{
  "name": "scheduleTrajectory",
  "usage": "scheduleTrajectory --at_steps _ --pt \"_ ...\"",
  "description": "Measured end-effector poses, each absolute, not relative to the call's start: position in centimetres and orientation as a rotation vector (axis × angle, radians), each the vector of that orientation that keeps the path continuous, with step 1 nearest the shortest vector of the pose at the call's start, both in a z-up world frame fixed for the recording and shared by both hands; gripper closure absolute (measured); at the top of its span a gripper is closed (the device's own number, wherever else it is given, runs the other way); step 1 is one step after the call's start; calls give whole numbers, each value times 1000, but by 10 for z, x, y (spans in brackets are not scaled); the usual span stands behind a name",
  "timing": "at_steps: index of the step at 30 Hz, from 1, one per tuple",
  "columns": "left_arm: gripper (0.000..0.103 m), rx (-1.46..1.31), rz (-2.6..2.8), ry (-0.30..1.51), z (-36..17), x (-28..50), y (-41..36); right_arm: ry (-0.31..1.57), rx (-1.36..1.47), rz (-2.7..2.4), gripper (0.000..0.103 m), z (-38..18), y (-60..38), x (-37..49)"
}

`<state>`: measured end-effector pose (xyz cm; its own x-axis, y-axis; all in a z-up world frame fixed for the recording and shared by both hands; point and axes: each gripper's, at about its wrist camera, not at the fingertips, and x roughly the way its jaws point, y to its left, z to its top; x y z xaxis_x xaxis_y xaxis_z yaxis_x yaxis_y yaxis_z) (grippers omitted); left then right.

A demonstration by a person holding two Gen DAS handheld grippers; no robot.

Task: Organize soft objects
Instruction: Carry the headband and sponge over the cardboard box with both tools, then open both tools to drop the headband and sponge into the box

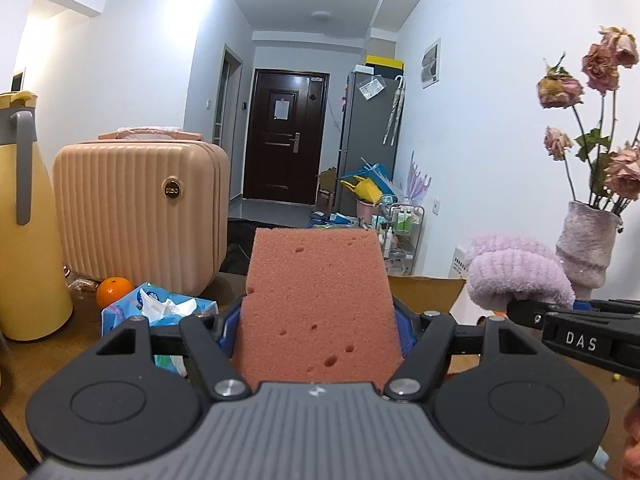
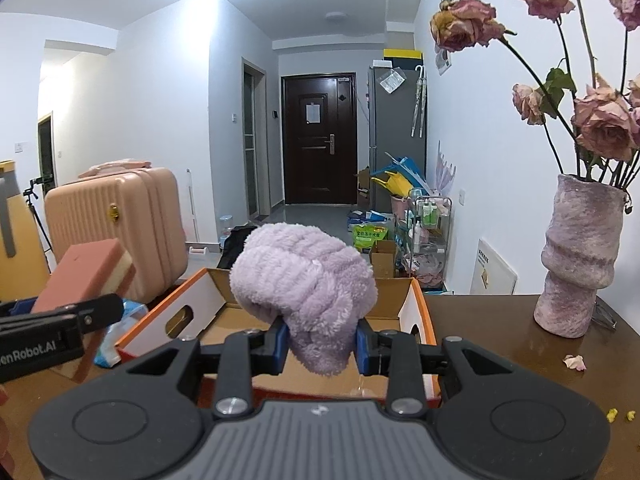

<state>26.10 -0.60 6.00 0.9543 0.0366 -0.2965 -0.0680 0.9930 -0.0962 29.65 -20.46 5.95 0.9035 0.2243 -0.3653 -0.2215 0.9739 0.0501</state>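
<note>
My left gripper is shut on a salmon-pink sponge, held up above the brown table; the sponge also shows in the right wrist view, with a pale yellow layer on one side. My right gripper is shut on a fluffy lilac cloth, held over an open cardboard box with orange edges. In the left wrist view the lilac cloth and the right gripper are to the right, with the box's far flap behind the sponge.
A pink ribbed case, a yellow jug, an orange and a blue tissue pack stand at the left. A lilac vase with dried roses stands at the right on the table. A petal lies near it.
</note>
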Motion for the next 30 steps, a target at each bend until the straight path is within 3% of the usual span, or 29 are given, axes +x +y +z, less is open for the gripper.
scheduleTrajectory --at_steps 30 --pt "32 -82 134 372 35 369 0 527 -15 188 71 24 -184 395"
